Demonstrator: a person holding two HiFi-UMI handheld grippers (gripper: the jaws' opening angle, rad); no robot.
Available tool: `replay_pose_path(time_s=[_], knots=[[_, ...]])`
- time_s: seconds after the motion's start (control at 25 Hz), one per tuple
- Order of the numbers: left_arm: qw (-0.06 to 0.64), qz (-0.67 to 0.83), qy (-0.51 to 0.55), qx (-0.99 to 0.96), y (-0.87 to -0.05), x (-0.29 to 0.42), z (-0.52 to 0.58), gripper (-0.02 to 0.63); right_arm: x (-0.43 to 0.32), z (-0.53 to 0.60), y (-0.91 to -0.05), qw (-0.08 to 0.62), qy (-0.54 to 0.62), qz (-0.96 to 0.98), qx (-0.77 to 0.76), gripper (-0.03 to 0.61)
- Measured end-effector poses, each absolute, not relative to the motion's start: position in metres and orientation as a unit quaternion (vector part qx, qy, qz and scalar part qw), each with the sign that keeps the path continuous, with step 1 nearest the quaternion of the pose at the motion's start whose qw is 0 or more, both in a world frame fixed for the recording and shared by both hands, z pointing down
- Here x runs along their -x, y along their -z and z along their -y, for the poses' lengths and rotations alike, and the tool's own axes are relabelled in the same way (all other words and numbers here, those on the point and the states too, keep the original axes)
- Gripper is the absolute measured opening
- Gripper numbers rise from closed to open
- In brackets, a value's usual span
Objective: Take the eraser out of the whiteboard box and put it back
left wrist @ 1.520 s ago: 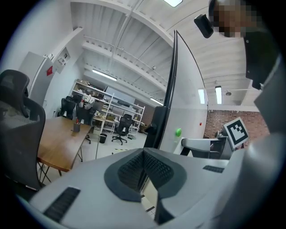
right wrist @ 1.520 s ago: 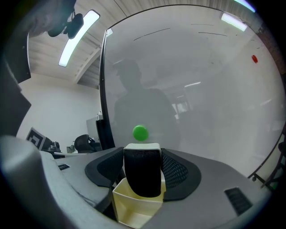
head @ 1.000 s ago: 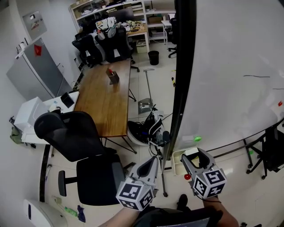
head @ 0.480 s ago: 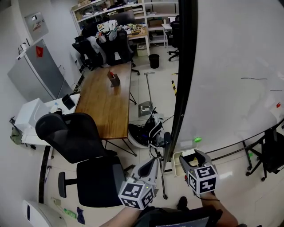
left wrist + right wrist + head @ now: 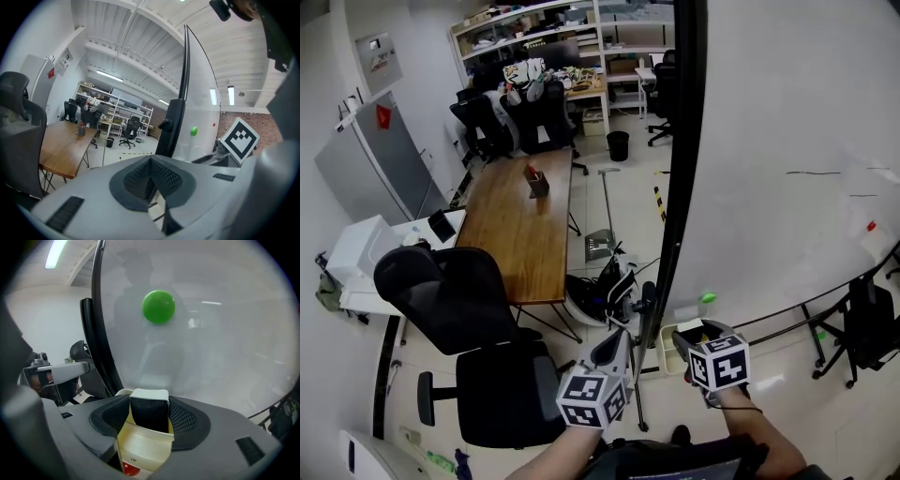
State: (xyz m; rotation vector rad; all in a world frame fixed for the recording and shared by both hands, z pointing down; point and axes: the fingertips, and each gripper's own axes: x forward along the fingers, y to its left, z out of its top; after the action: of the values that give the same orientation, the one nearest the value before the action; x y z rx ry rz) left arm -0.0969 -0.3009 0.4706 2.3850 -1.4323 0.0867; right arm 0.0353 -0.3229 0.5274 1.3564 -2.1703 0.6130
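Pale floor (image 5: 773,370) runs under both tools at the foot of the whiteboard (image 5: 787,141). Nearest me, the left gripper (image 5: 151,164) hangs just left of the box (image 5: 140,444), its jaws pressed together on nothing. The right gripper (image 5: 696,331) is directly above the box. Its jaws stand wide but pinch the eraser (image 5: 149,414) by its two sides, dark felt towards the camera.

Over the last second I have tipped that gripper nose-down, so its marker cube now faces the head camera and covers most of the box. I read that as lining the eraser up to go back in. It stands upright at the box's open top, whether just inside I cannot tell, above a red thing (image 5: 130,468) lying in the box.

Above the box, a green magnet (image 5: 158,307) sits on the board. Well beyond the box, to its left, stands the wooden table (image 5: 520,225).
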Motion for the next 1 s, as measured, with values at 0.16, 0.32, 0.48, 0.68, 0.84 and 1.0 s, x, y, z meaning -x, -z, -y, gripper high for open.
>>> replay_pose_path(time_s=[0.16, 0.32, 0.48, 0.68, 0.84, 1.0], knots=[[0.18, 0.514, -0.028, -0.838, -0.468, 0.096, 0.3, 0.028, -0.034, 0.318, -0.529, 0.267, -0.243, 0.796, -0.487, 0.282], [0.181, 0.506, -0.032, -0.843, -0.469, 0.087, 0.292, 0.026, -0.032, 0.313, -0.534, 0.294, -0.247, 0.786, -0.485, 0.282], [0.188, 0.497, -0.033, -0.846, -0.472, 0.08, 0.281, 0.028, -0.034, 0.31, -0.538, 0.305, -0.264, 0.772, -0.491, 0.284], [0.198, 0.5, -0.035, -0.842, -0.477, 0.086, 0.272, 0.028, -0.03, 0.305, -0.538, 0.311, -0.273, 0.768, -0.489, 0.285], [0.198, 0.501, -0.032, -0.842, -0.475, 0.086, 0.269, 0.026, -0.026, 0.302, -0.536, 0.289, -0.283, 0.779, -0.48, 0.334], [0.193, 0.497, -0.031, -0.845, -0.469, 0.089, 0.265, 0.028, -0.029, 0.301, -0.525, 0.257, -0.288, 0.78, -0.493, 0.367]])
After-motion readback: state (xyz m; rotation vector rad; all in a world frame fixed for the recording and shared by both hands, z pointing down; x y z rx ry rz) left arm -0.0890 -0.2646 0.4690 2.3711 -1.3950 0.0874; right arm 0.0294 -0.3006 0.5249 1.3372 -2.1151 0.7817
